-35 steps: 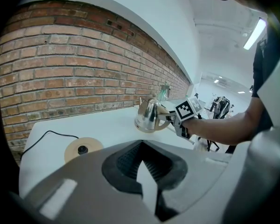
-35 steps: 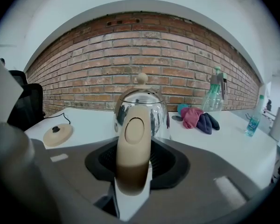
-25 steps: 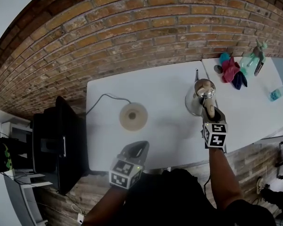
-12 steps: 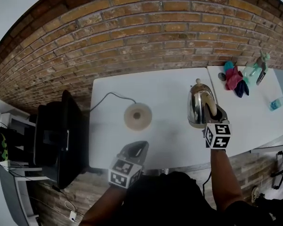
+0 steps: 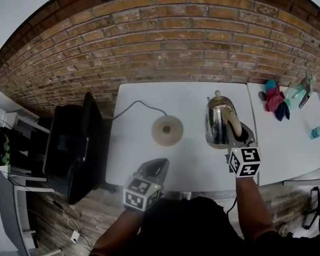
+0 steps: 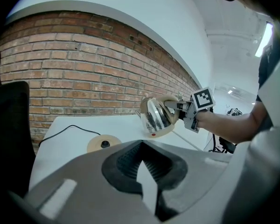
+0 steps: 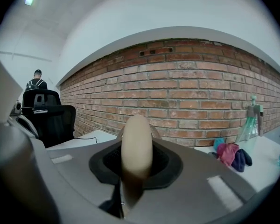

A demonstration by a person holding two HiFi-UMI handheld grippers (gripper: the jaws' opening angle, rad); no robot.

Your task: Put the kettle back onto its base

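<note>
One rounded, mirror-bright steel kettle [image 5: 218, 122] hangs over the smooth white table's [image 5: 144, 161] right end, its curved beige handle [image 5: 234, 121] clamped in the right gripper's [image 5: 239, 132] just-closed jaws, well apart from the one flat, round beige base [image 5: 167, 130] mid-table, while the left gripper's [image 5: 158, 165] jaws sit pressed together, empty.

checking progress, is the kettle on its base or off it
Off. The right gripper clamps the kettle by its handle, right of the base, which lies bare on the table.
</note>
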